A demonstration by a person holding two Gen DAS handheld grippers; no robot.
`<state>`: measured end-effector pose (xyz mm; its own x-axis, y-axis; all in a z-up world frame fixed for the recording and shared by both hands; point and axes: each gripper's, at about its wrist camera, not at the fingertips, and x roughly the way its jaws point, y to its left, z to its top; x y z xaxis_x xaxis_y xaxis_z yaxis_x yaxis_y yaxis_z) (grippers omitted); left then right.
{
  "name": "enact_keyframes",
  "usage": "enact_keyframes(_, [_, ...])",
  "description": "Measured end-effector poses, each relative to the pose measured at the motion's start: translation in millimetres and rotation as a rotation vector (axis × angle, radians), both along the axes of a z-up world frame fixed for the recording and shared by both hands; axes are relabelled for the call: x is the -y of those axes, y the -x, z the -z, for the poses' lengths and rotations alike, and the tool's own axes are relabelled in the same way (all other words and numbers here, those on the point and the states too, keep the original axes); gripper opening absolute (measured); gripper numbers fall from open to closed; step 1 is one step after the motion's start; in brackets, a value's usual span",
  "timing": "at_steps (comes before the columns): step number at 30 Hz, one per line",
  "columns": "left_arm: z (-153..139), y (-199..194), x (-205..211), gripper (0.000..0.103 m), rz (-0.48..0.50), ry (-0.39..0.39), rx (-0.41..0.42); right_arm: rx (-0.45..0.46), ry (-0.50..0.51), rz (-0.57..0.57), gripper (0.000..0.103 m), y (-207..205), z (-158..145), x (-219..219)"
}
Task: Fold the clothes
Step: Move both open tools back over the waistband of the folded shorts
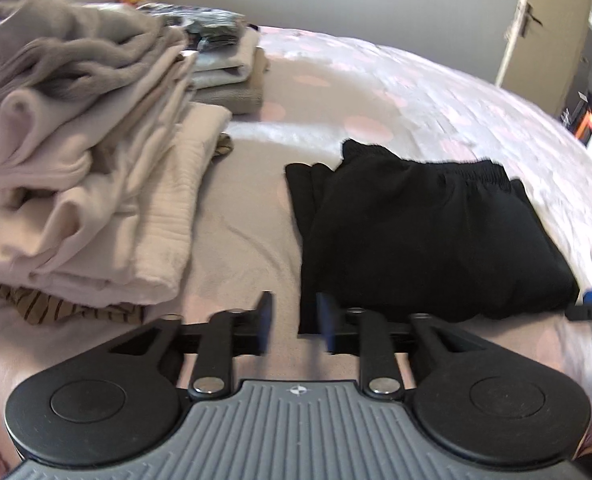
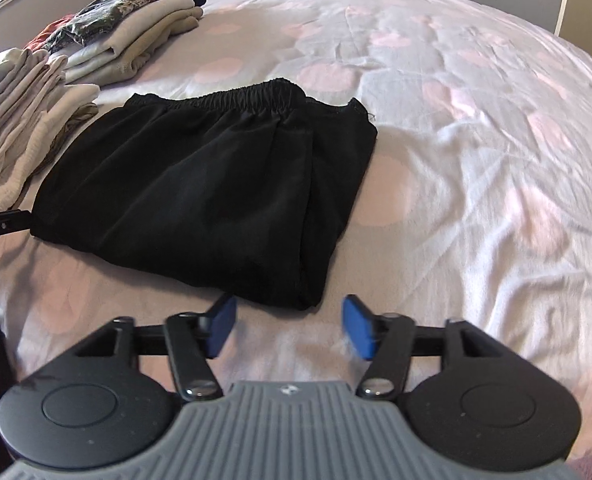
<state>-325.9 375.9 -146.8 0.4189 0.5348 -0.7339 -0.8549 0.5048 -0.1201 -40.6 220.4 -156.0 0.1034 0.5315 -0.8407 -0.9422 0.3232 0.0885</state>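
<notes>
Both grippers hover at the near edge of the folded black shorts (image 2: 203, 184) — left gripper (image 1: 293, 322) with jaws partly apart, right gripper (image 2: 289, 326) spread wide, neither gripping cloth. Shorts lie flat on the pink-dotted bedspread (image 2: 476, 140), beside a stack of beige folded clothes (image 1: 95, 184).

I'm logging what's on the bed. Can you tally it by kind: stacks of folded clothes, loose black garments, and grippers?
Stacks of folded clothes: 2, the near stack and the far stack
Black garment: 1
Grippers: 2, left gripper and right gripper
Total: 5
</notes>
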Motion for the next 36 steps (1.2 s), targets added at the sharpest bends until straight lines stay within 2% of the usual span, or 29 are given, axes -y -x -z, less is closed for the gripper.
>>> enact_keyframes(2, [2.3,-0.3,-3.1,0.033,-0.009,0.029,-0.007,-0.019,0.045,0.003,0.075,-2.1,4.6,-4.6])
enact_keyframes(4, [6.2,-1.7,-4.1,0.038,-0.009,0.053,-0.030,-0.024,0.074,-0.006,0.079,-1.5,8.6,-9.5])
enact_keyframes(7, [12.3,-3.7,-4.1,0.043,-0.005,0.075,-0.064,-0.015,0.110,-0.043,0.089,3.9,14.3,-15.9])
enact_keyframes(9, [15.3,-5.9,-3.6,0.045,0.002,0.075,-0.085,-0.002,0.142,-0.078,0.100,9.2,18.8,-21.2])
enact_keyframes(10, [15.9,-7.2,-3.3,0.049,0.008,0.074,-0.090,0.008,0.158,-0.094,0.102,12.0,21.0,-24.0])
enact_keyframes(16, [20.3,-13.8,2.5,0.062,0.047,0.054,-0.121,0.025,0.196,-0.113,0.103,15.9,25.5,-30.2])
enact_keyframes(22, [23.4,-17.6,6.4,0.068,0.048,0.034,-0.127,0.036,0.215,-0.116,0.103,18.0,27.3,-32.3])
enact_keyframes(29, [20.6,-16.0,4.6,0.069,0.035,0.048,-0.113,0.051,0.211,-0.121,0.103,20.7,26.1,-30.2])
enact_keyframes(31, [16.1,-13.5,4.5,0.065,0.027,0.050,-0.097,0.063,0.201,-0.121,0.103,22.6,24.0,-27.9])
enact_keyframes(36, [-3.0,-3.8,10.2,0.062,0.045,-0.013,-0.007,0.167,0.104,-0.122,0.102,34.5,7.0,-14.8])
